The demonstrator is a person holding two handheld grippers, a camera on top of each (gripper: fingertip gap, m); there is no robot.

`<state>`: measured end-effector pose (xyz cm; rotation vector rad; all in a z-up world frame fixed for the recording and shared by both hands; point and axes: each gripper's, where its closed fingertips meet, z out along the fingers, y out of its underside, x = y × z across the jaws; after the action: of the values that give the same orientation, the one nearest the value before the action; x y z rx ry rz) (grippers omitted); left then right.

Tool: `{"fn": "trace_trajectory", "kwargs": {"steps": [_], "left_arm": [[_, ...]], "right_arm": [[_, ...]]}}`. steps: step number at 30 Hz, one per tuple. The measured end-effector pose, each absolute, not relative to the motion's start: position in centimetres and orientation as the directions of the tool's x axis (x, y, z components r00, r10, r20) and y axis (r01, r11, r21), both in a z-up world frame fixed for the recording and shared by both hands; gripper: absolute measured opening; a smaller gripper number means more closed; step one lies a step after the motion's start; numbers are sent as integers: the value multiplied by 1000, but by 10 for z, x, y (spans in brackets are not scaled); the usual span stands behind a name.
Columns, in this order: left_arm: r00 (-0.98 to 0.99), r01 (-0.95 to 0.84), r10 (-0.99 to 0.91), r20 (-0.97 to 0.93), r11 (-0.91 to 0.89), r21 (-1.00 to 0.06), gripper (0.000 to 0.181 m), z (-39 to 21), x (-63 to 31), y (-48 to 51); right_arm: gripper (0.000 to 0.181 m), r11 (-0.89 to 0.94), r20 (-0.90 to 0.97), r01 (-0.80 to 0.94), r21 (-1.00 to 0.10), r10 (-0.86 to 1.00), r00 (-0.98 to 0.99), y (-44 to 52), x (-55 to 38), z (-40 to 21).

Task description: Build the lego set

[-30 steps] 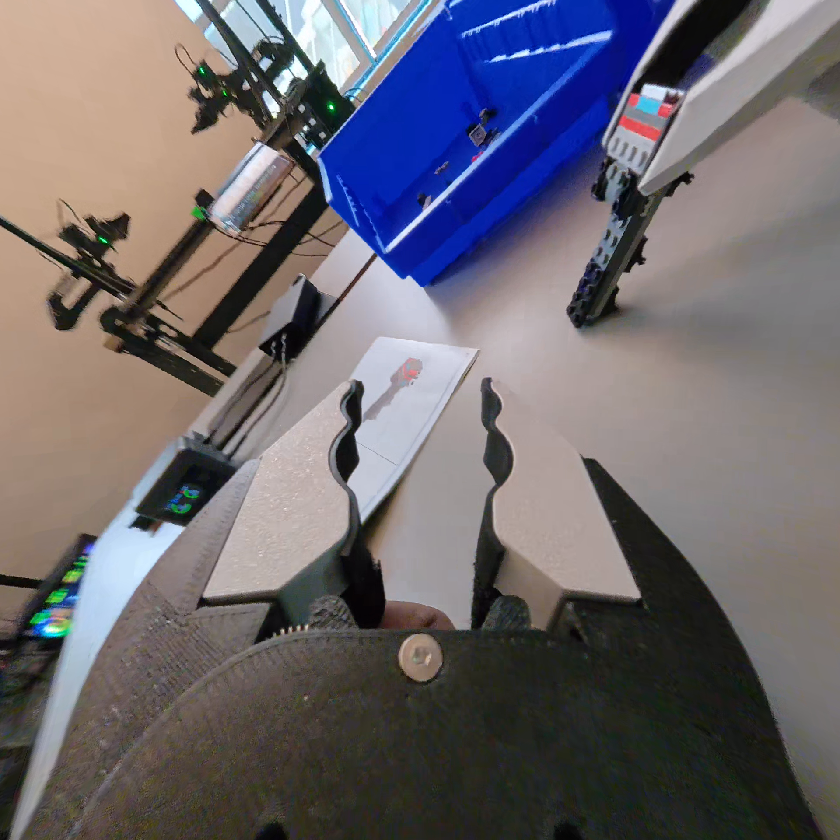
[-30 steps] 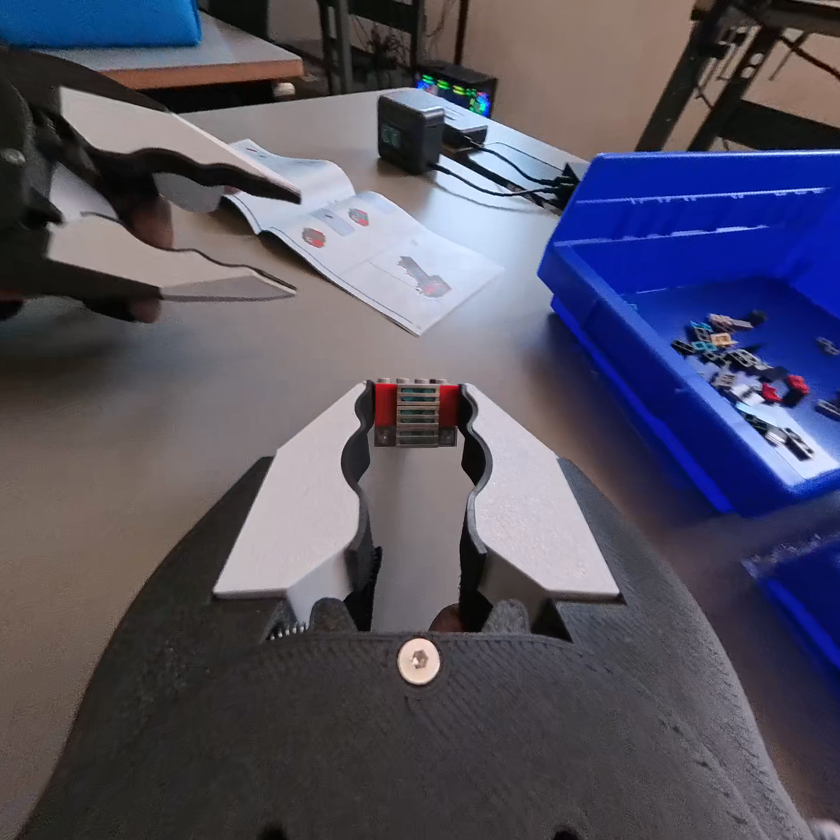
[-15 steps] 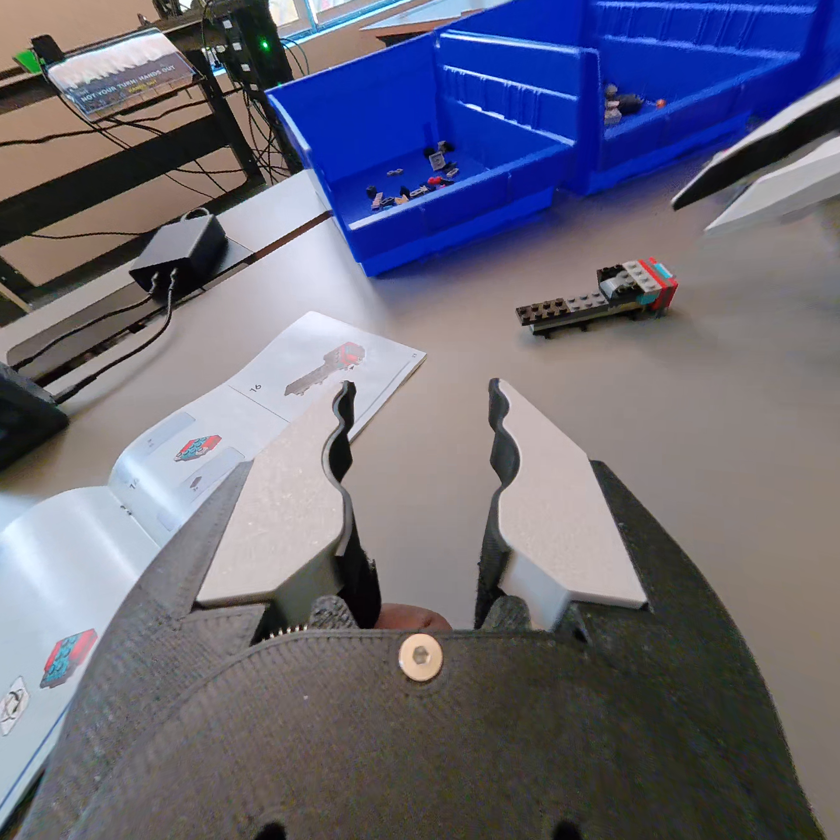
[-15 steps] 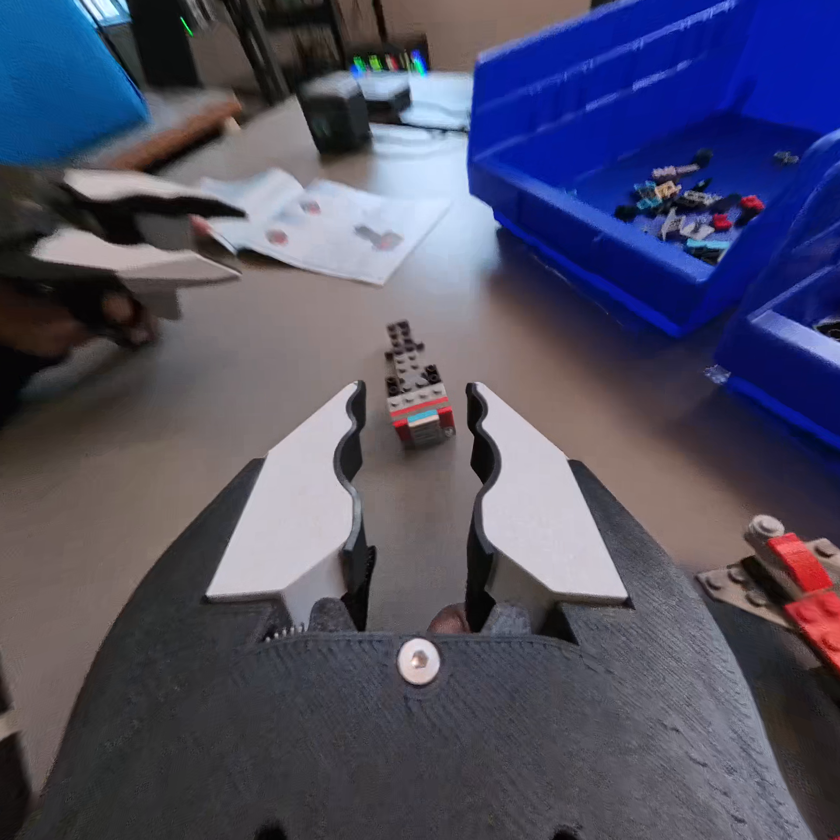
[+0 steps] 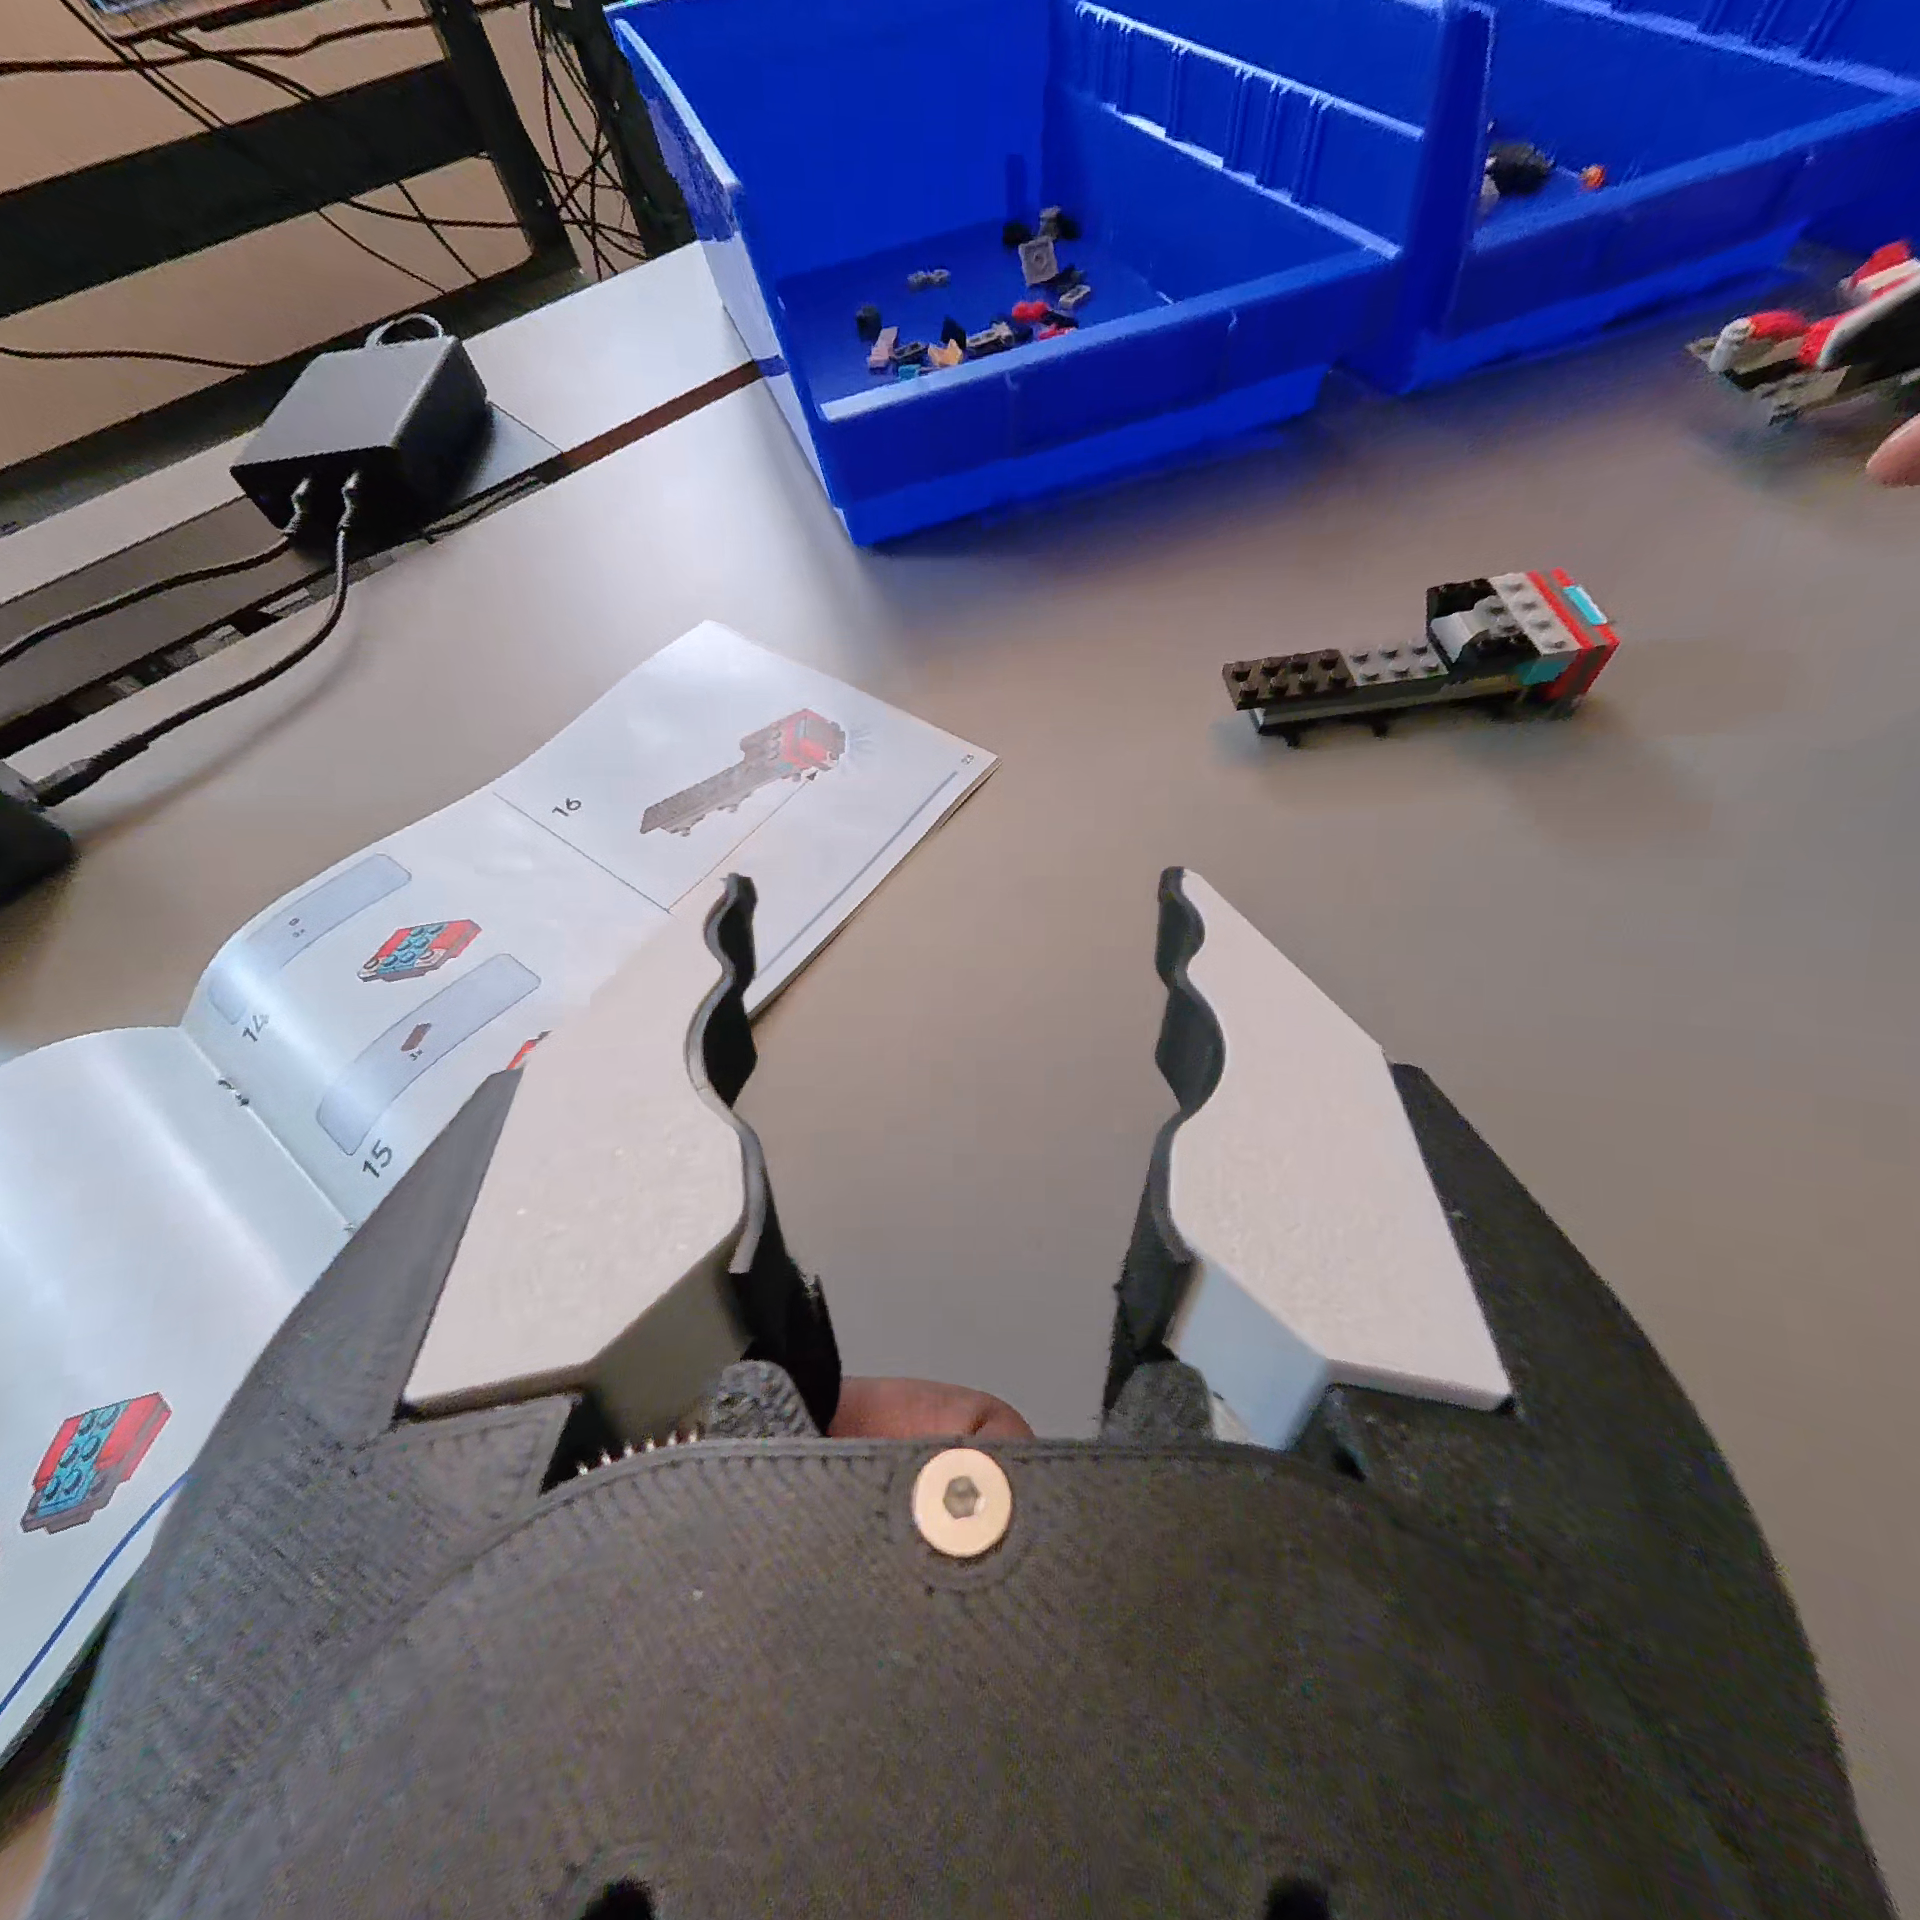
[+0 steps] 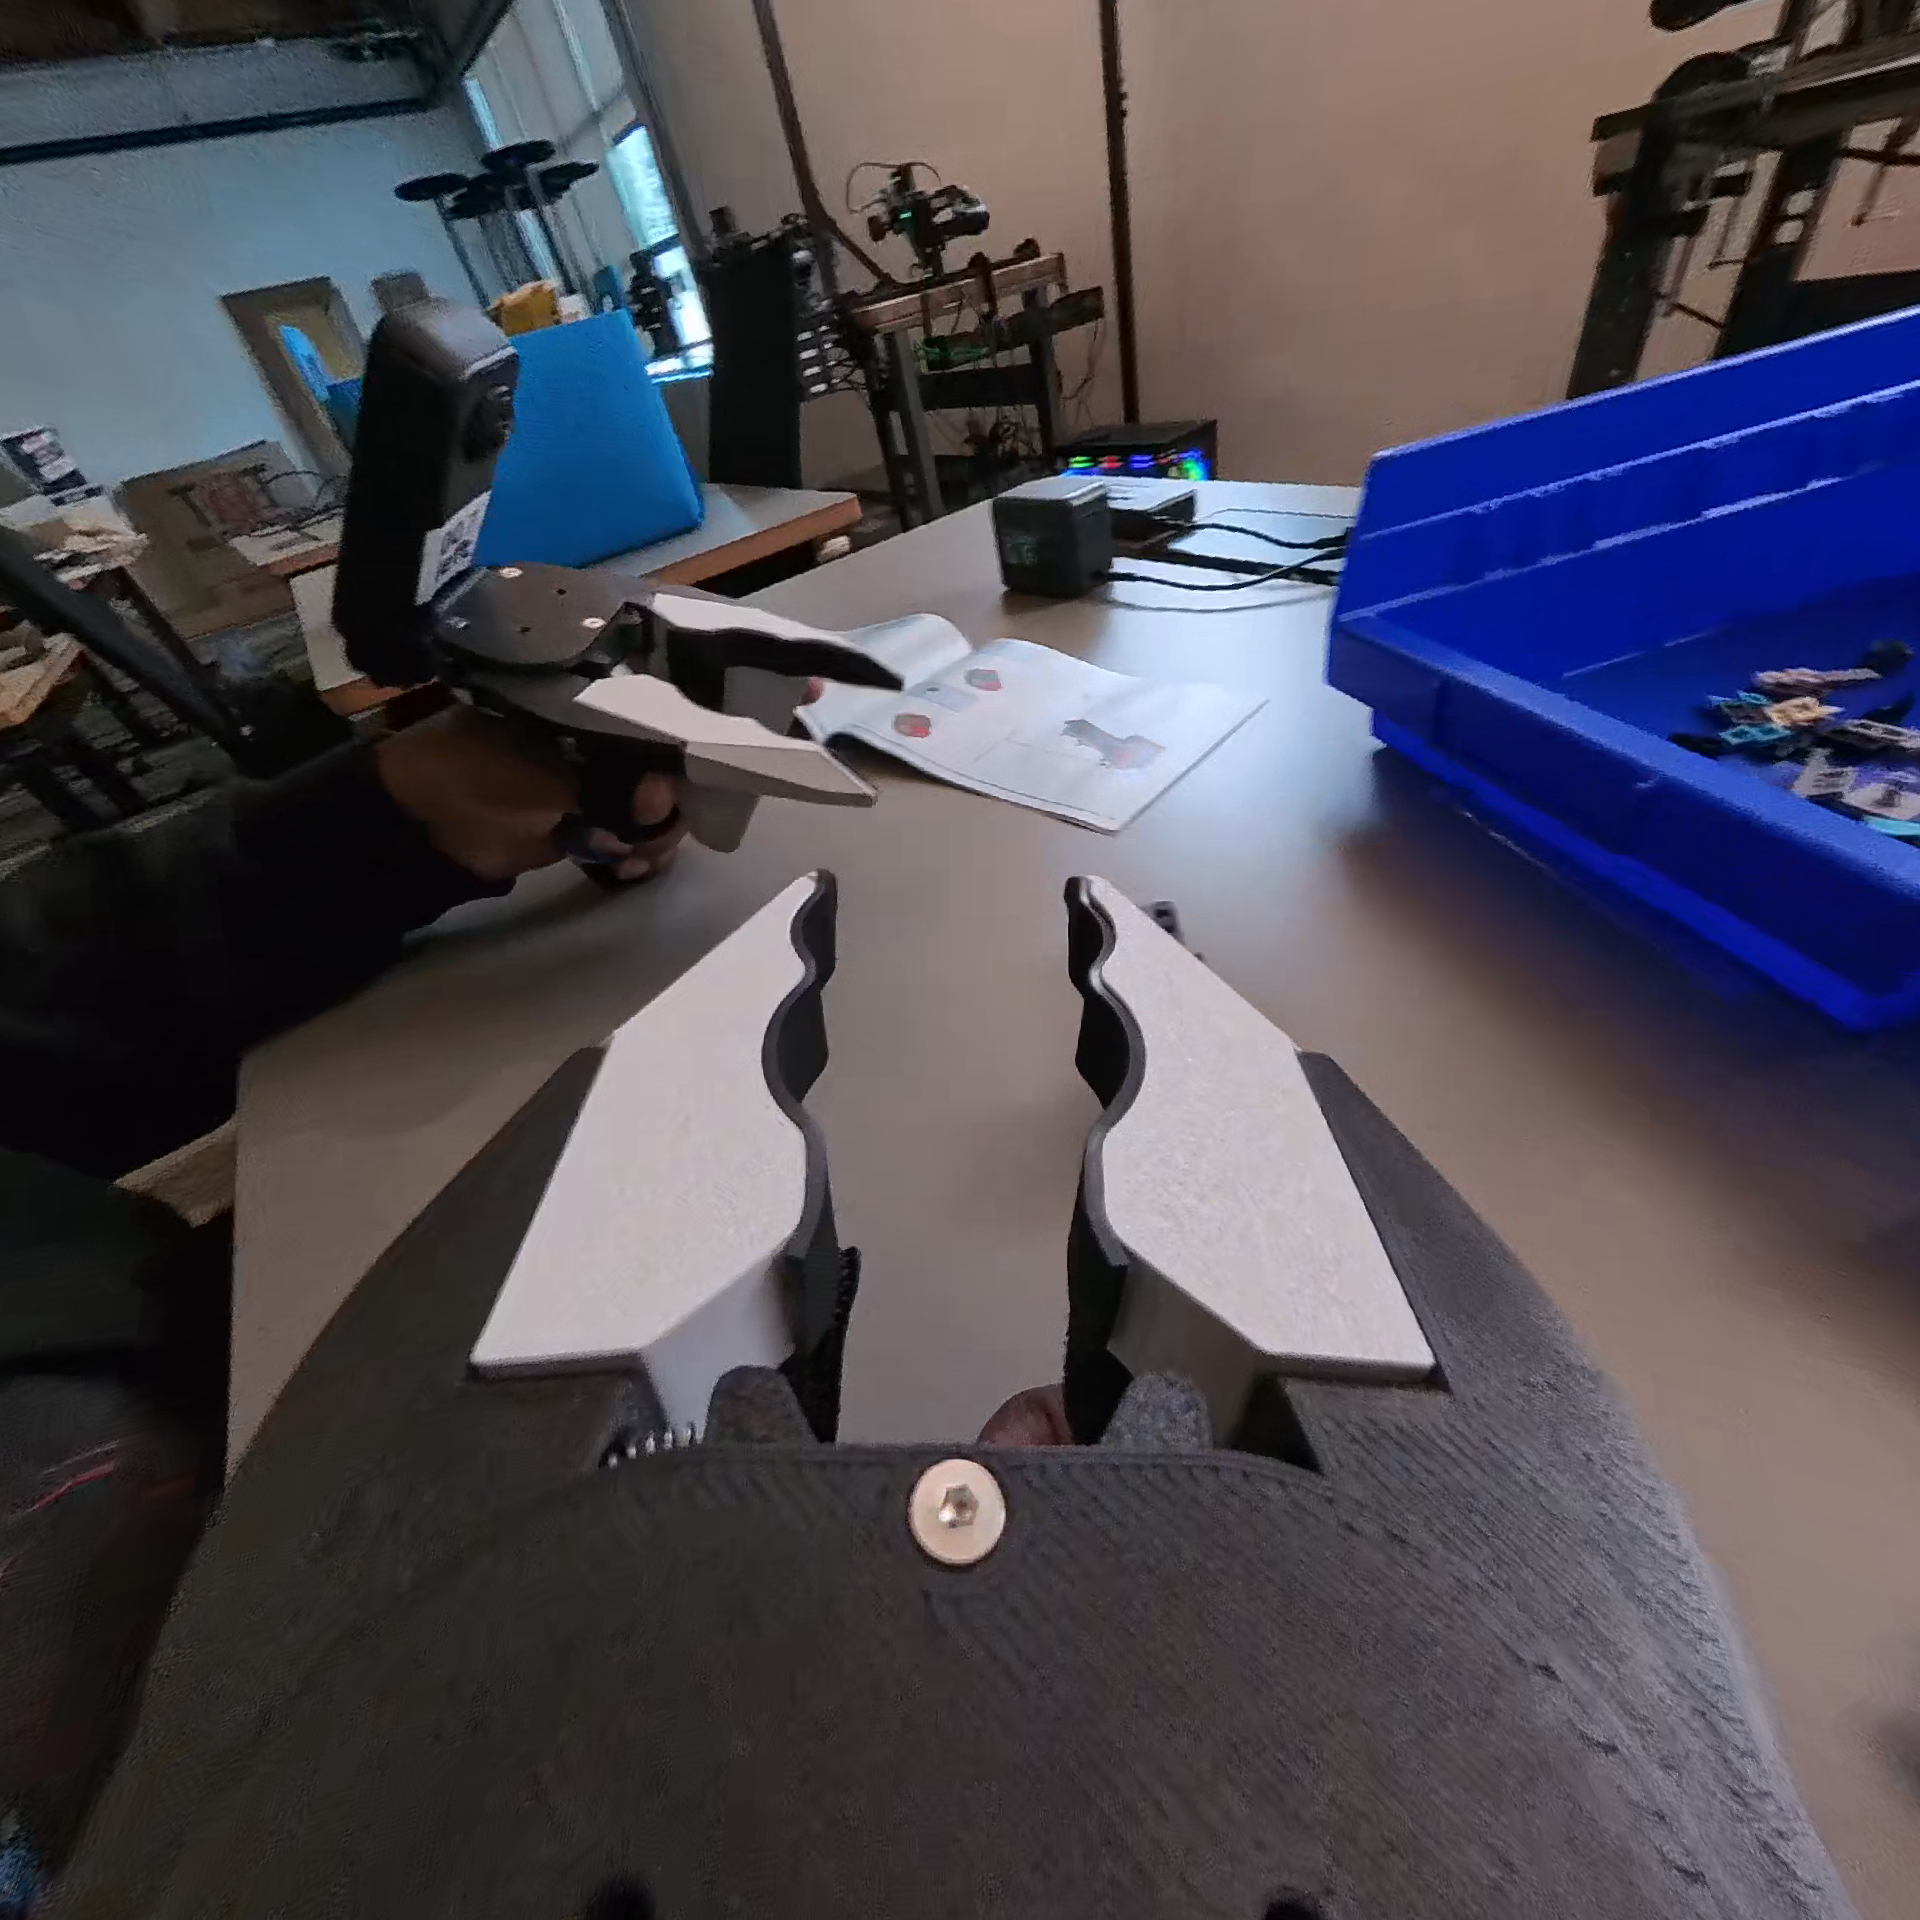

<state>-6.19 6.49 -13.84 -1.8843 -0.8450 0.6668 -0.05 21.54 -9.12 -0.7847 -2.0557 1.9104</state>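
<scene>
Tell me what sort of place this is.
Likely a robotics lab or workshop: camera rigs on metal frames stand behind the grey table, and blue parts bins hold loose lego pieces.

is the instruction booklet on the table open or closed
Open. The instruction booklet lies spread flat on the table, two printed pages facing up.

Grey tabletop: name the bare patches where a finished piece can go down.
The grey tabletop is bare between the open instruction booklet, the long black-and-grey lego assembly with a red end and the left tool. Crowded: the blue plastic bins along the far edge.
</scene>
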Motion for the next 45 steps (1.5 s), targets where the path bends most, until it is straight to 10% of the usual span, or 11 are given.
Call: {"fn": "trace_trajectory", "kwargs": {"steps": [14,45], "left_arm": [[640,287,768,-20,-263,-921,96,-78,-153,42],[723,429,689,-53,-507,-748,85,-162,-212,76]], "right_arm": [[39,-31,-271,274,-961,-67,-960,28,50,-54],[35,-194,-316,356,-914,-210,-925,7,33,-48]]}}
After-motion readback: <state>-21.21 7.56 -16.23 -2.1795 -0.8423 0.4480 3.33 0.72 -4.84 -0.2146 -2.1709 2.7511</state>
